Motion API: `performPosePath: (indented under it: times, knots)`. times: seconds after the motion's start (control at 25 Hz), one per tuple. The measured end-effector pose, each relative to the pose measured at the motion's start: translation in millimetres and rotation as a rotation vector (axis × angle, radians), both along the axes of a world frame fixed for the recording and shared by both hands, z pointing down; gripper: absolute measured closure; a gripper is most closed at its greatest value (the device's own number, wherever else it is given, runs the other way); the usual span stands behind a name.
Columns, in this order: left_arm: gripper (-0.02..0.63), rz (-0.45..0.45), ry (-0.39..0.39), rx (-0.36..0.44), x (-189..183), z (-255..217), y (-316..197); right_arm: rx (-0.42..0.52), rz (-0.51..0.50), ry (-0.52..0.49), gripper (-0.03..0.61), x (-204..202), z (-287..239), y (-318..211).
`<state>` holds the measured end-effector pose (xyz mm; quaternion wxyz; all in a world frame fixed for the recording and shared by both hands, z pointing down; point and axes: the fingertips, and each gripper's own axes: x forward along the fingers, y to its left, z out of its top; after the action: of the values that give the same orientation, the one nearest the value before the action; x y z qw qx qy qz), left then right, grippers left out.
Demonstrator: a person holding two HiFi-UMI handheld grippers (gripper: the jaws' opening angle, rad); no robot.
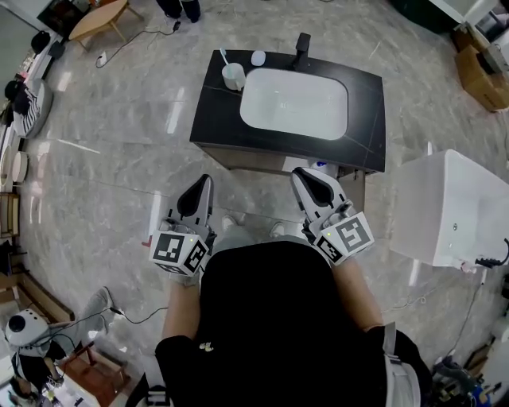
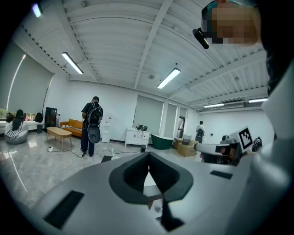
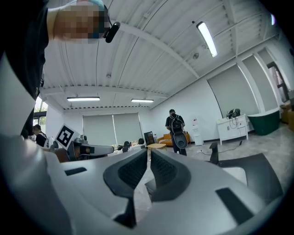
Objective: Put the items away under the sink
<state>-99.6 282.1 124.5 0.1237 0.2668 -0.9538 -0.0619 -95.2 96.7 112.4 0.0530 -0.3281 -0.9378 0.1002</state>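
White cup [image 1: 233,76] on dark sink counter [image 1: 208,103], well beyond left claw [image 1: 204,183] and right claw [image 1: 300,174], both pinched together, empty.

A person wearing a backpack [image 2: 92,124] stood on the grey marble floor [image 1: 119,143] at the far side of the room, near a low wooden table [image 1: 99,20] and an orange sofa [image 2: 72,125]. Cardboard boxes [image 1: 481,75] sat at the far right, with a large white fixture [image 1: 449,207] nearer.
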Motion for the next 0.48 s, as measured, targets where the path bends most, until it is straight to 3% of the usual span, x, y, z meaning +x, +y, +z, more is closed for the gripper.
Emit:
performPosePath:
  times: [0.24,0.48]
  knots:
    - [0.592,-0.011,0.019,0.017,-23.4,7.0,8.0,-0.010,0.003,0.023,0.537,-24.6,6.0,1.8]
    - [0.592,0.017,0.015,0.040,-69.9,11.5,34.1,0.009,0.027,0.034,0.537,-67.8,8.7,25.8]
